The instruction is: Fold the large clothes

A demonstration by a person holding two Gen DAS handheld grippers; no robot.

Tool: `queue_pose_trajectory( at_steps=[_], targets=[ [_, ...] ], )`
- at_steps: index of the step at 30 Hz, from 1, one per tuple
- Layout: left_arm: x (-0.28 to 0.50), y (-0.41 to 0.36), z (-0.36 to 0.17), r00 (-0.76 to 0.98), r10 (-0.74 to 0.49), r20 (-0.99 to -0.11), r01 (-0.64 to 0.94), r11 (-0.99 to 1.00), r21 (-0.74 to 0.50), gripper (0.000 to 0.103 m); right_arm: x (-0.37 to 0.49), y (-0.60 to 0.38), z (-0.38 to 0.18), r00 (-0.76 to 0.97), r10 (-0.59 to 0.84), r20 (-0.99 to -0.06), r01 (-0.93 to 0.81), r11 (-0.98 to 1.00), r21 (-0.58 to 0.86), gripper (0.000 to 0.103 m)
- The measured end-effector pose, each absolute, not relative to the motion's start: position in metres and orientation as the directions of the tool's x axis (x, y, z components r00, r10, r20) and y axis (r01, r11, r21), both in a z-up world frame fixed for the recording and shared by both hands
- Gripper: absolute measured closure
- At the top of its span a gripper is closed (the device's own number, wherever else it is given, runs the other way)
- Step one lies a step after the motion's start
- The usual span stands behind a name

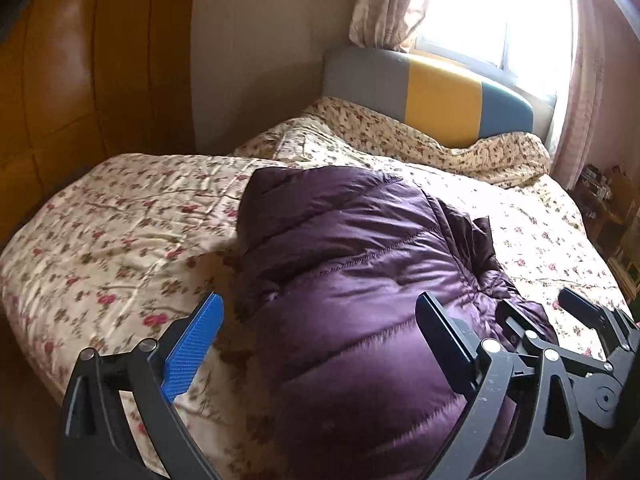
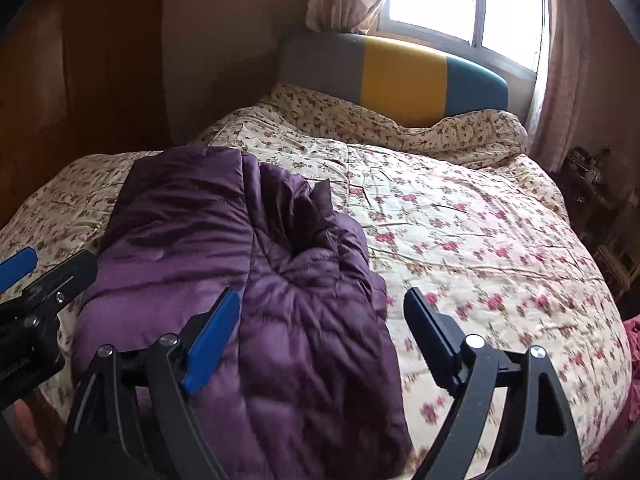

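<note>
A purple quilted down jacket [image 1: 352, 280] lies on the floral bedspread [image 1: 120, 240], folded lengthwise into a long bundle running away from me. It also shows in the right wrist view [image 2: 224, 248]. My left gripper [image 1: 320, 320] is open and empty, held above the jacket's near end, its jaws astride the left part. My right gripper [image 2: 320, 312] is open and empty above the jacket's near right edge. The right gripper shows at the lower right of the left wrist view [image 1: 536, 312]. The left gripper's fingers [image 2: 60, 276] show at the left edge of the right wrist view.
The bed has a grey, yellow and blue headboard [image 1: 432, 96] under a bright curtained window [image 1: 492, 8]. A rumpled floral quilt [image 2: 400, 120] lies along the headboard. A wooden wardrobe [image 1: 80, 60] stands left. Cluttered furniture [image 2: 600, 200] stands at the bed's right.
</note>
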State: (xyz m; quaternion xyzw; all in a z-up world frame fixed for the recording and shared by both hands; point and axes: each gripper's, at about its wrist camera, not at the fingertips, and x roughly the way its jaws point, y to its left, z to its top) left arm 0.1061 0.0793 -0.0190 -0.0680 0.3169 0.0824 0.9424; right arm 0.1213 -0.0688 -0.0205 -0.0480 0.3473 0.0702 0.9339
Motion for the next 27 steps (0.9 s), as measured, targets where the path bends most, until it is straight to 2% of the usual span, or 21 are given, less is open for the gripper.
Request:
queue_pose_trajectory(
  at_steps=[6,8,13,27],
  targets=[
    [0.079,0.076,-0.02,0.776,0.124,-0.619,-0.222,0.971,-0.084,0.007,0.091,-0.072,-0.016,0.738,0.08,-0.67,-0.163,0.985,-0.063,0.012],
    [0.072,0.074,-0.021,0.772,0.133,-0.621,-0.232,0.969,-0.082,0.004,0.084,-0.076,-0.017,0.734,0.081,-0.674,-0.164,0.985,-0.061,0.011],
    [0.055,0.069,-0.023,0.77,0.123,-0.626,-0.23,0.969,-0.093,0.004,0.069,-0.082,-0.023,0.721,0.077,-0.688,-0.173,0.982,-0.071,0.01],
    [0.036,0.046,-0.022,0.776,0.153,-0.612,-0.218,0.975,-0.032,0.004,0.052,-0.092,-0.021,0.723,0.044,-0.689,-0.147,0.985,-0.091,0.007]
  ],
)
